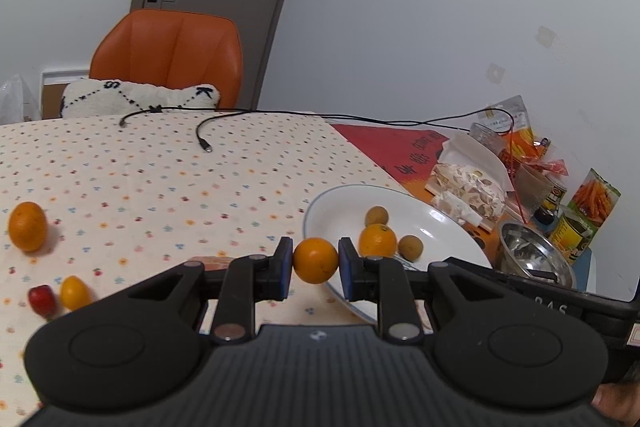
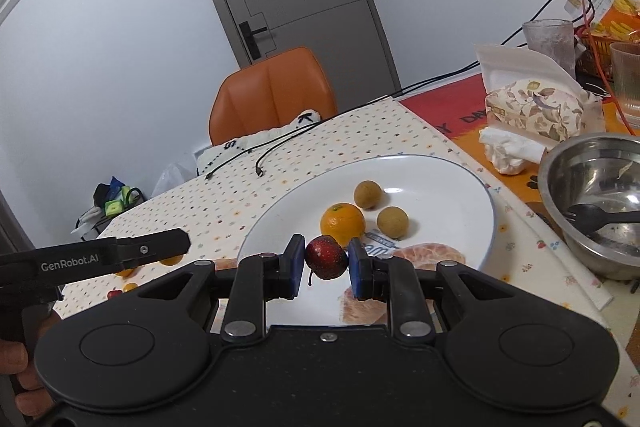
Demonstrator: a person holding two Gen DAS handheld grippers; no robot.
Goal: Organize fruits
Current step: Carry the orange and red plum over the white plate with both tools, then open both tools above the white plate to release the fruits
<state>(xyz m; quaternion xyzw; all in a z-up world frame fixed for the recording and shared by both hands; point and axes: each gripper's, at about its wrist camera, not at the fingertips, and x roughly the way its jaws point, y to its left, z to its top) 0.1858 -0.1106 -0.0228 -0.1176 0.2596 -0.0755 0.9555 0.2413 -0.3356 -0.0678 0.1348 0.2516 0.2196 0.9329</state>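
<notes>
White round ceramic plate [image 2: 472,187] is the drop target: it already holds one small orange citrus fruit [image 2: 342,223], two tan round longan-like fruits [image 2: 368,193] and peeled citrus segments [image 2: 430,254] near its front rim. Left gripper [image 1: 315,261] is clamped on a small round orange fruit [image 1: 315,260], held just at the plate's near-left rim, probably lined up for a release inside. Right gripper [image 2: 326,258] is clamped on a dark red small fruit with a stem [image 2: 326,257], hovering over the plate's front part. Both held off the surface, pinched at mid-body so they don't roll out. Left on the dotted tablecloth [image 1: 160,187]: one orange fruit [image 1: 28,226], one yellow-orange small fruit [image 1: 75,292], one red small fruit [image 1: 41,300].
</notes>
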